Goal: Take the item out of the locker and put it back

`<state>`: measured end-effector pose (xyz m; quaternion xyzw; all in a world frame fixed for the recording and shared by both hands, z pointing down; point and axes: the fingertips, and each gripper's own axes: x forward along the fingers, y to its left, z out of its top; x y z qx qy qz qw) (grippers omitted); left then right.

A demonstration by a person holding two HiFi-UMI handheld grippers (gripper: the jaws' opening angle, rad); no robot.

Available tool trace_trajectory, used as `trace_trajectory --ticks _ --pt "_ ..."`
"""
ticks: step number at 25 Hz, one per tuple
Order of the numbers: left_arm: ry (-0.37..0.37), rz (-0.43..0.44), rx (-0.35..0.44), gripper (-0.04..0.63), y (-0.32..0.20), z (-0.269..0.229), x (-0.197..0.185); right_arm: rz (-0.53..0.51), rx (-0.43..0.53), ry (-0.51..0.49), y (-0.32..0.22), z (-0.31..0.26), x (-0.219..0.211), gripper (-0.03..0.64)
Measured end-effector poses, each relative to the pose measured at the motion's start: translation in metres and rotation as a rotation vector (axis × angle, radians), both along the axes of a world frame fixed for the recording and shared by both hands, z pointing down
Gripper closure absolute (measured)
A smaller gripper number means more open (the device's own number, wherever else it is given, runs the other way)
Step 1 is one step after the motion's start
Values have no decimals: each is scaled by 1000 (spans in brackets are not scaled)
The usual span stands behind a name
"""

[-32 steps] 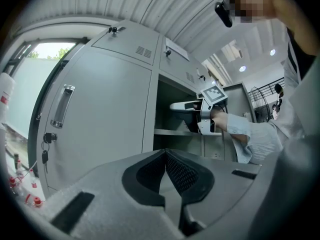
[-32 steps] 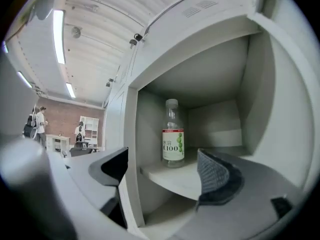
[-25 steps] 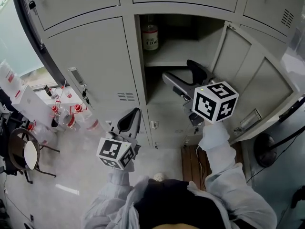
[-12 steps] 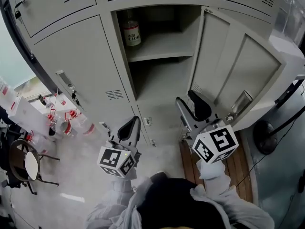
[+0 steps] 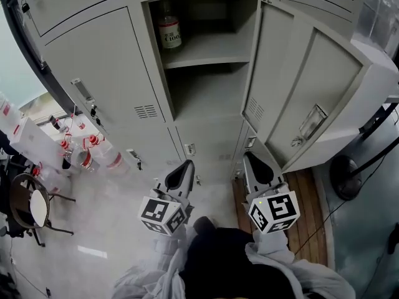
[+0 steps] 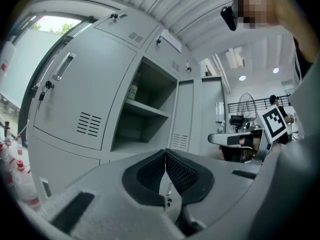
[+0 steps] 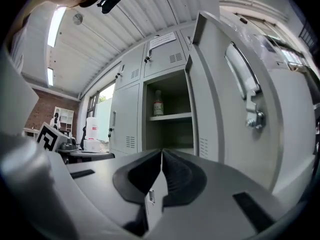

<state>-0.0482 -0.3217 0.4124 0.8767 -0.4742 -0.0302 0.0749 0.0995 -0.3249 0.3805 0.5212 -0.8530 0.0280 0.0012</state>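
Note:
A clear bottle (image 5: 169,33) with a red-and-white label stands upright at the left of the open locker's upper shelf (image 5: 206,58). It also shows in the left gripper view as the bottle (image 6: 132,90) and in the right gripper view as the bottle (image 7: 158,104). Both grippers hang low in front of the locker, well short of the shelf. My left gripper (image 5: 186,166) is shut and empty, its pads meeting (image 6: 165,152). My right gripper (image 5: 249,159) finishes closing, its pads touching with nothing between them (image 7: 162,151).
The locker door (image 5: 312,86) swings out to the right, its handle (image 5: 312,122) facing me. Closed lockers (image 5: 93,61) flank the left. Red-capped plastic bottles (image 5: 84,154) and a stool (image 5: 31,207) stand on the floor at left. A wooden board (image 5: 312,210) lies at right.
Both grippers have drawn back and down from the locker toward my body. The right gripper's jaws went from wide open to shut. The bottle stayed on the shelf.

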Motion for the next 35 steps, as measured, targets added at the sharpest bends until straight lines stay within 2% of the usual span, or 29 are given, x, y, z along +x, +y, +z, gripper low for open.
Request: trace_trajectory --ticks 3,8,11,35 --pt "0 -4 -28 588 5 17 6 32 -54 54 3 28 13 617" --pt "-7 -14 -52 588 5 29 6 36 -118 -20 5 46 25 618" --pt "-10 -12 -58 588 7 32 8 37 -118 -53 7 46 27 618" --pt "-25 -10 -57 588 16 31 9 26 -132 -89 14 49 23 618"
